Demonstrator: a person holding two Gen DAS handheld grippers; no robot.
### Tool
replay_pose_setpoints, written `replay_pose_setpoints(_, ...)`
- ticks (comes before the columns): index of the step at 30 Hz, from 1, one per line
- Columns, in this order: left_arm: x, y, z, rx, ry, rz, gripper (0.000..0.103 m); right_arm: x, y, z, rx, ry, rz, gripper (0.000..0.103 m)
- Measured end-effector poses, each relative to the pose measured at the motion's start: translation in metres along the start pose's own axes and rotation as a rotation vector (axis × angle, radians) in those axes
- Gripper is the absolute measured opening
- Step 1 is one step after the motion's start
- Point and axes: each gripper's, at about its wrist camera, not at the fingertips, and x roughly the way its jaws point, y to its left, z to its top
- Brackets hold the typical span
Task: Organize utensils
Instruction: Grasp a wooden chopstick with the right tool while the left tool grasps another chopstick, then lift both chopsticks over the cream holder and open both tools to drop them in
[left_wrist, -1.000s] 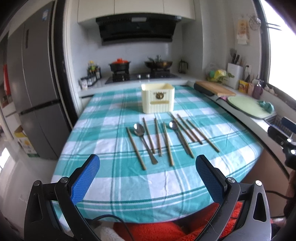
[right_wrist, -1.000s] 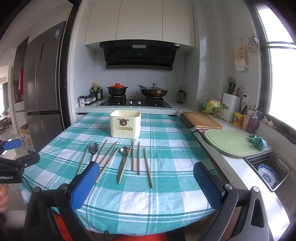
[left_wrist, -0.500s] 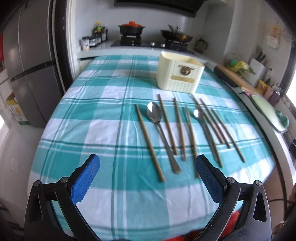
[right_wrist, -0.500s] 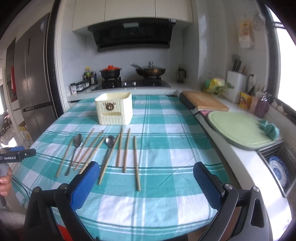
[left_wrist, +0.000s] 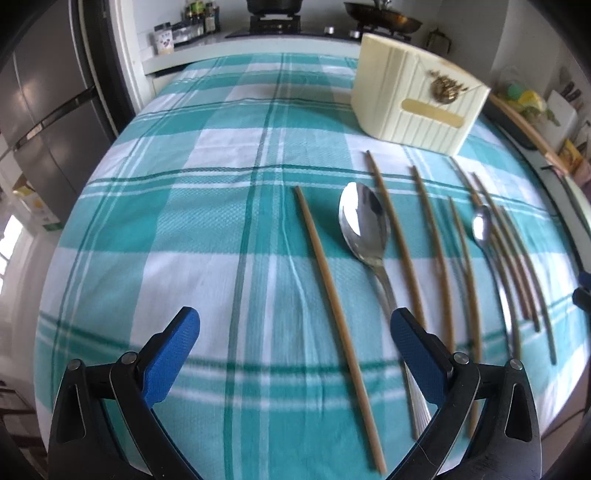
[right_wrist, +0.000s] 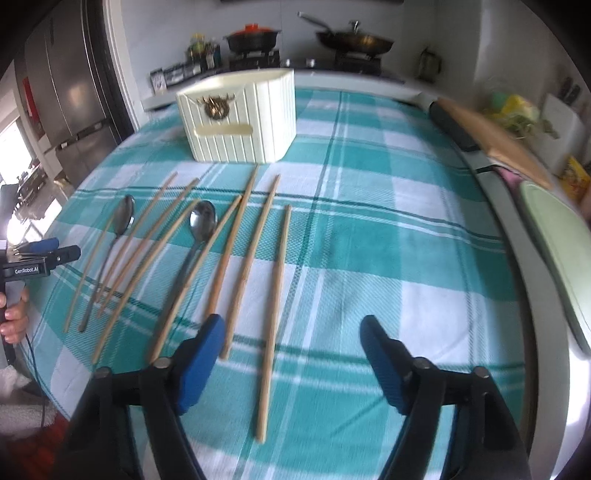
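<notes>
Several wooden chopsticks and two steel spoons lie in a row on the teal checked tablecloth (left_wrist: 184, 229). A cream utensil holder (left_wrist: 417, 107) stands behind them; it also shows in the right wrist view (right_wrist: 240, 118). My left gripper (left_wrist: 291, 332) is open and empty, low over the leftmost chopstick (left_wrist: 332, 288), with the large spoon (left_wrist: 364, 225) just ahead. My right gripper (right_wrist: 291, 334) is open and empty, low over the rightmost chopstick (right_wrist: 275, 306). The smaller spoon (right_wrist: 201, 221) lies left of it. The left gripper (right_wrist: 40, 254) shows at the far left there.
The table's right edge borders a counter with a wooden cutting board (right_wrist: 509, 147) and a green mat (right_wrist: 554, 240). A stove with a pot (right_wrist: 251, 37) and a pan (right_wrist: 354, 40) stands behind. A fridge (left_wrist: 44, 110) stands at the left.
Both grippers have moved forward and down toward the row of utensils, each still open. The utensils and the holder have not moved.
</notes>
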Motion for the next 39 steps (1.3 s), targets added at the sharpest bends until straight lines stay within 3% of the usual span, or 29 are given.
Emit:
replay_pose_setpoints(2, 0.010, 0.002, 0.005, -0.003, 0.021, 0.018, 0.102, 0.011, -0.002, 0.008, -0.011, 0.033, 0.010, 0.069)
replay_pose_setpoints(9, 0.037, -0.005, 0.017, 0.085, 0.054, 0.083, 0.101, 0.056, -0.002, 0.031, -0.057, 0.142, 0.022, 0.052)
replay_pose_setpoints(11, 0.040, -0.004, 0.022, 0.099, 0.059, 0.078, 0.101, 0.072, 0.000, 0.035, -0.076, 0.189, 0.029, 0.043)
replay_pose_setpoints(13, 0.045, -0.001, 0.029, 0.094, 0.073, 0.049, 0.097, 0.076, 0.004, 0.041, -0.112, 0.176, 0.007, 0.039)
replay_pose_setpoints(17, 0.051, -0.002, 0.048, 0.089, 0.096, -0.006, 0.073, 0.090, 0.010, 0.064, -0.137, 0.196, 0.016, 0.028)
replay_pose_setpoints(18, 0.052, -0.003, 0.053, 0.094, 0.096, -0.003, 0.061, 0.094, 0.010, 0.070, -0.132, 0.201, 0.022, 0.022)
replay_pose_setpoints(19, 0.054, -0.005, 0.059, 0.100, 0.100, -0.011, 0.055, 0.100, 0.008, 0.079, -0.117, 0.204, 0.023, 0.013)
replay_pose_setpoints(20, 0.055, -0.007, 0.064, 0.104, 0.102, -0.006, 0.039, 0.102, 0.006, 0.084, -0.106, 0.201, 0.026, 0.009)
replay_pose_setpoints(21, 0.057, -0.008, 0.067, 0.106, 0.108, -0.017, 0.015, 0.107, 0.004, 0.091, -0.091, 0.208, 0.035, 0.008)
replay_pose_setpoints(24, 0.060, -0.008, 0.076, 0.086, 0.118, -0.054, 0.005, 0.111, 0.002, 0.102, -0.064, 0.190, 0.029, 0.007)
replay_pose_setpoints(29, 0.029, -0.002, 0.081, 0.043, 0.025, -0.123, 0.004, 0.064, 0.003, 0.110, -0.023, 0.068, 0.074, 0.007)
replay_pose_setpoints(39, -0.103, 0.007, 0.077, 0.080, -0.244, -0.251, 0.004, -0.063, 0.008, 0.111, -0.035, -0.169, 0.100, 0.007)
